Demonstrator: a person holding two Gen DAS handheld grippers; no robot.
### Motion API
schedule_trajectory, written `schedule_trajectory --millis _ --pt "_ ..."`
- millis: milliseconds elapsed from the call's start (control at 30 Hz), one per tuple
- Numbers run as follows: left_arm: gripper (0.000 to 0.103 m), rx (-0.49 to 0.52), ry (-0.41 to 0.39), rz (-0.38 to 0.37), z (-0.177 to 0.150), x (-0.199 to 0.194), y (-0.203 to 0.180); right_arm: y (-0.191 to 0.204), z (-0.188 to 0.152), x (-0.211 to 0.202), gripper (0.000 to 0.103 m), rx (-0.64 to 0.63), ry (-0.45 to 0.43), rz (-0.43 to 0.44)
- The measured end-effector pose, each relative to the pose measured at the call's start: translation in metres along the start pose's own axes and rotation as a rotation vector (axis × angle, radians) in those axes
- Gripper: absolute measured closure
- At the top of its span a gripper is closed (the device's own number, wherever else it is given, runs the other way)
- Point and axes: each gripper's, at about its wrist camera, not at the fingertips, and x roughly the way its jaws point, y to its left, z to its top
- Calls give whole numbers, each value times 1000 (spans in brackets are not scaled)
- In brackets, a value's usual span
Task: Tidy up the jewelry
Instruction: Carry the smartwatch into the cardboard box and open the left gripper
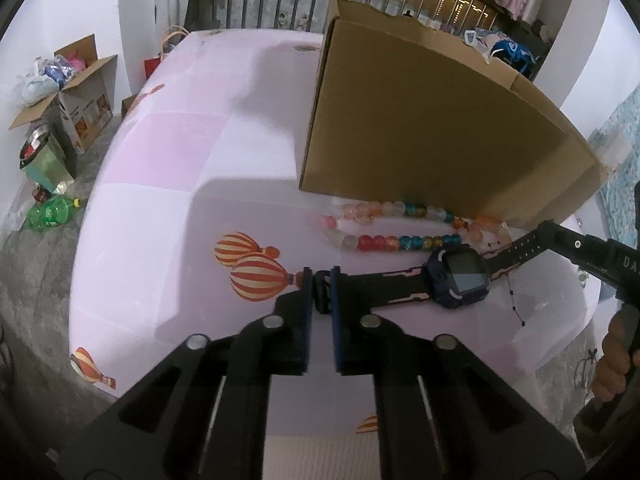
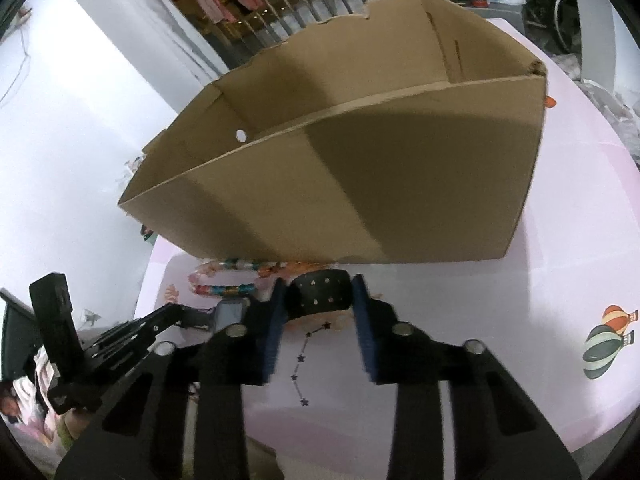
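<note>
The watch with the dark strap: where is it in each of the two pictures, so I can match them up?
Left wrist view: the watch lies right of centre, one strap end pinched in the left gripper.
Right wrist view: its face shows at left centre; the right gripper closes around the other strap end.
Shared landmark: the cardboard box behind the bead necklace.

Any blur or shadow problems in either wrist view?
Left wrist: sharp, heavy fisheye bend; box casts soft shadow over the beads. Right wrist: motion blur on the right gripper and strap; box front part shaded.
</note>
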Motion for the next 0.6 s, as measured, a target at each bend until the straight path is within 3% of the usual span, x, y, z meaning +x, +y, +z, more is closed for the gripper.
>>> schedule_trajectory --millis 333,600 --pt "101 13 -78 -51 5 -35 -6 27 6 -30 82 -71 -28 66" --pt "102 60 -245 -158 50 -108 -18 54 43 -80 82 -150 -134 140"
